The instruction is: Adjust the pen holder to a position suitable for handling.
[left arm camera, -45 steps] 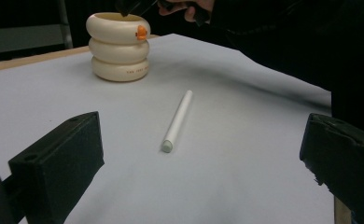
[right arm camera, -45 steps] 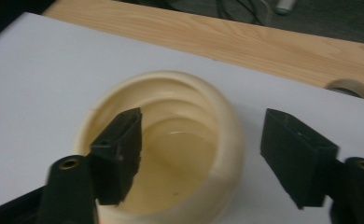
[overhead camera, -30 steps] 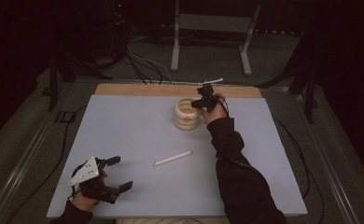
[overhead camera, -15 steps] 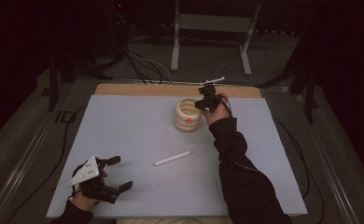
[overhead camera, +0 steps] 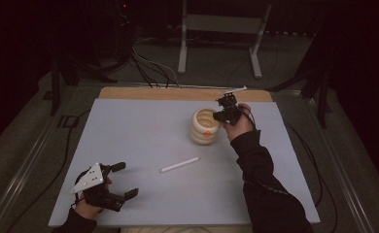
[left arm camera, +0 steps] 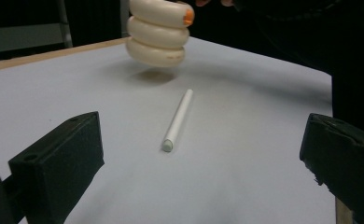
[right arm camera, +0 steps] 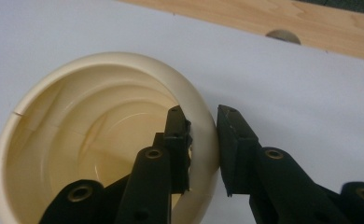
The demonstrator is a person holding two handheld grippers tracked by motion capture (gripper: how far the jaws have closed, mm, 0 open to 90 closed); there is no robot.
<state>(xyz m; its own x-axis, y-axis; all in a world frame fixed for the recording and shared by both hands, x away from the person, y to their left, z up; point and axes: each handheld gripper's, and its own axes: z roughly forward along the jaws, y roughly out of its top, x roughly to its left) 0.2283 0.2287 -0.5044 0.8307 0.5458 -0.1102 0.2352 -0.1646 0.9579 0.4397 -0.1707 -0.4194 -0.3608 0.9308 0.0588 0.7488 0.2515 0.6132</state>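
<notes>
Two hand-held grippers are working over the bench (overhead camera: pixel 144 131), grey sheet on top, wood strip showing along the far edge. Cream ribbed cup (overhead camera: pixel 205 126) is sitting at the far right of centre, open side up, with an orange spot on its near side. My right hand-held gripper (overhead camera: pixel 222 108) is clamping the cup's rim (right arm camera: pixel 207 140): one jaw inside, one outside, wall between them. In the left gripper view the cup is looking slightly lifted, shadow under it. My left hand-held gripper (overhead camera: pixel 122 180) is idling at the near left corner, jaws spread wide, holding nothing. White stick (overhead camera: pixel 180 164) is lying flat mid-bench, between both grippers, touching neither.
</notes>
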